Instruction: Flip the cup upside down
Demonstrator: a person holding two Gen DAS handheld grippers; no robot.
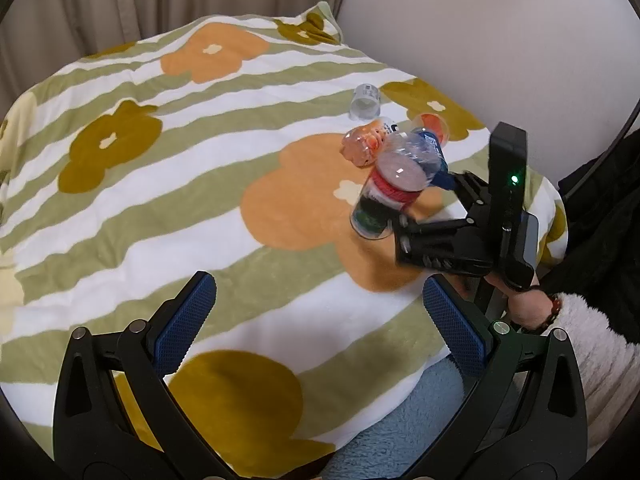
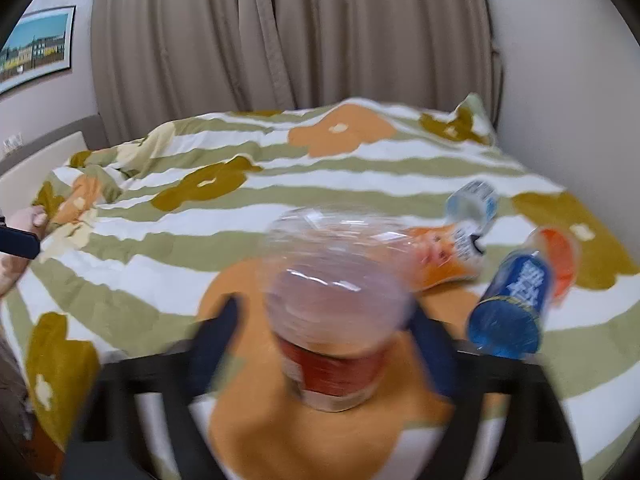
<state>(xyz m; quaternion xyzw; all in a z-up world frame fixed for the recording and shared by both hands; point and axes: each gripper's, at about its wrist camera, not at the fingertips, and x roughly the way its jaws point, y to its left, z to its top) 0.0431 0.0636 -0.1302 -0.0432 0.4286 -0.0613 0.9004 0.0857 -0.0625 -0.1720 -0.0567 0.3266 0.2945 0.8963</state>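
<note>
A clear plastic cup with a red label (image 1: 390, 196) stands upside down on the flowered blanket (image 1: 200, 208), its wide base up. In the right wrist view the cup (image 2: 336, 320) is blurred and sits between the spread blue fingers (image 2: 218, 340) of my right gripper (image 2: 326, 344); the fingers do not press it. In the left wrist view the right gripper (image 1: 430, 204) is just right of the cup. My left gripper (image 1: 320, 324) is open and empty near the blanket's front edge.
Other plastic cups lie behind the red one: an orange one on its side (image 2: 444, 256), a blue one (image 2: 512, 304), a clear one with a barcode (image 2: 472, 200) and an orange-tinted one (image 2: 556, 256). Curtains (image 2: 280, 40) and a wall stand behind the bed.
</note>
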